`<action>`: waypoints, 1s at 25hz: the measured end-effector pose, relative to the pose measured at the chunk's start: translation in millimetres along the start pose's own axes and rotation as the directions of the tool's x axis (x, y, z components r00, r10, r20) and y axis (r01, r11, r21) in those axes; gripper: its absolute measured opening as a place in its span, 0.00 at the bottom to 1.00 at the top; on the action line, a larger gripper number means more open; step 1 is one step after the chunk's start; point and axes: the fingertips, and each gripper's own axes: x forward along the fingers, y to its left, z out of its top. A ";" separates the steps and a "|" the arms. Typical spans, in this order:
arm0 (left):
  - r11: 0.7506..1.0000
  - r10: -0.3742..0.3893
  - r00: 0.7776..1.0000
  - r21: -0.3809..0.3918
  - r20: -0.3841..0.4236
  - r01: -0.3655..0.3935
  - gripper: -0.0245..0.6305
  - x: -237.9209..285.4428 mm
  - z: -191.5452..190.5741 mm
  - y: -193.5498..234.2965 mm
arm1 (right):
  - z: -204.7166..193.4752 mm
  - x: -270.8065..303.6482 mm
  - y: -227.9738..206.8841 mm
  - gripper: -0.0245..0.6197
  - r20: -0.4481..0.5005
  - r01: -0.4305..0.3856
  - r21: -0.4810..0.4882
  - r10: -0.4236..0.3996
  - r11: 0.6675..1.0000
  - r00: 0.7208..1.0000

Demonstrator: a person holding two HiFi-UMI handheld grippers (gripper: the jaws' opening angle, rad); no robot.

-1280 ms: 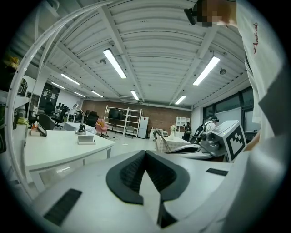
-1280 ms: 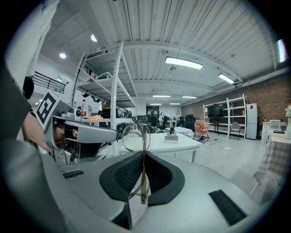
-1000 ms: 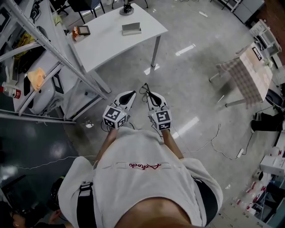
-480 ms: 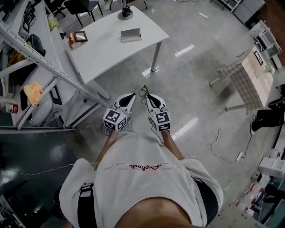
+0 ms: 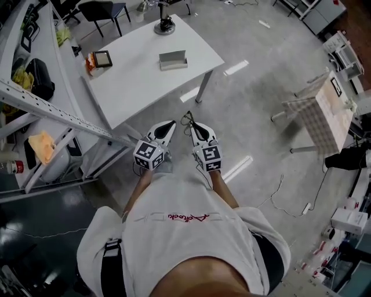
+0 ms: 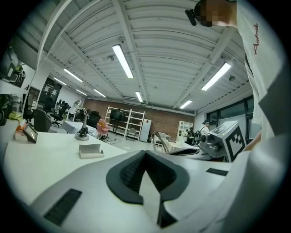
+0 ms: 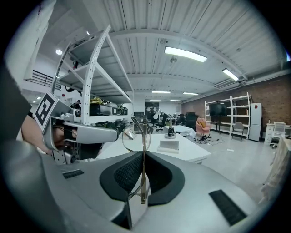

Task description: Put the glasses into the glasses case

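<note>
The glasses case (image 5: 173, 60) is a grey open box on the white table (image 5: 139, 75), well ahead of both grippers. My right gripper (image 5: 193, 125) is shut on the thin-framed glasses (image 5: 186, 119), held over the floor. In the right gripper view the glasses (image 7: 136, 134) stand upright between the jaws of the right gripper (image 7: 143, 154), with the case (image 7: 168, 146) far beyond. My left gripper (image 5: 170, 123) is beside it, shut with nothing in it. The left gripper view shows the left gripper (image 6: 144, 152) with its jaws together and the case (image 6: 91, 151) far off.
On the table stand a small black stand (image 5: 165, 26) and a framed picture (image 5: 102, 58). A metal shelving rack (image 5: 46, 104) runs along the left. A chair (image 5: 104, 8) is behind the table, a checked-cloth table (image 5: 324, 98) at right, and cables (image 5: 278, 191) on the floor.
The table and case have shifted lower and to the right in the head view as the person walks. Both grippers keep their pose, and the glasses stay held.
</note>
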 end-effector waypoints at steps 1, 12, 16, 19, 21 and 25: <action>1.000 -0.002 1.000 -0.001 0.001 0.002 0.05 3.9 4.3 8.6 | 3.5 9.3 -2.9 0.09 -0.002 0.002 -0.002 -0.002 1.000 1.000; 1.000 0.002 1.000 -0.027 0.015 -0.001 0.05 33.9 35.9 108.9 | 38.3 104.5 -32.6 0.09 -0.017 0.033 -0.032 -0.034 0.999 0.999; 1.000 -0.018 1.000 -0.025 0.016 0.019 0.05 45.1 42.2 136.9 | 46.1 135.3 -35.6 0.09 -0.016 0.045 -0.041 -0.046 0.998 0.999; 0.999 -0.032 0.999 -0.031 0.005 0.033 0.05 49.9 39.5 153.2 | 45.0 150.9 -35.2 0.09 -0.019 0.054 -0.038 -0.055 0.998 0.998; 0.999 -0.040 0.999 -0.035 -0.002 0.040 0.05 54.0 37.3 160.2 | 43.1 157.5 -37.1 0.09 -0.024 0.061 -0.032 -0.062 0.998 0.998; 0.998 -0.048 0.999 -0.051 -0.012 0.048 0.05 59.9 31.8 166.3 | 35.3 164.0 -41.6 0.09 -0.046 0.069 -0.016 -0.070 0.997 0.996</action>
